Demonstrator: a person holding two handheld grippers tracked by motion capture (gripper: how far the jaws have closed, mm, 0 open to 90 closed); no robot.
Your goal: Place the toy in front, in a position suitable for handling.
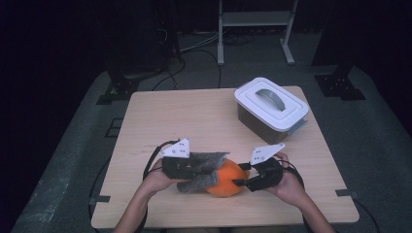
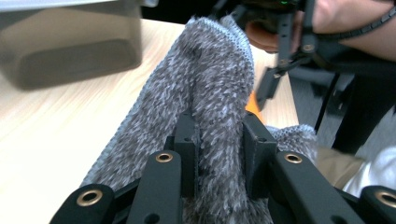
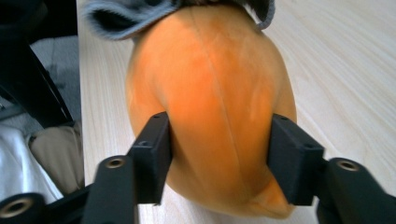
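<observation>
From high up, the orange soft toy (image 1: pixel 224 183) lies near the front edge of the table (image 1: pixel 170 116). The left gripper (image 1: pixel 206 171) pinches a grey fuzzy cloth (image 1: pixel 206 165) lying partly over the toy. The right gripper (image 1: pixel 241 175) squeezes the toy's other end. A white-lidded box (image 1: pixel 270 108) sits at the far right corner.

In the left gripper view, the jaws are clenched on the cloth (image 2: pixel 210 93).

In the right gripper view, the jaws press the toy's (image 3: pixel 210 93) sides.

This looks like a lab or recording studio. Black curtains (image 1: pixel 58 39) surround a small wooden worktop (image 1: pixel 194 116) on grey carpet (image 1: pixel 359 145), with cables (image 1: pixel 194 53) and metal stand feet (image 1: pixel 340 85) behind.
</observation>
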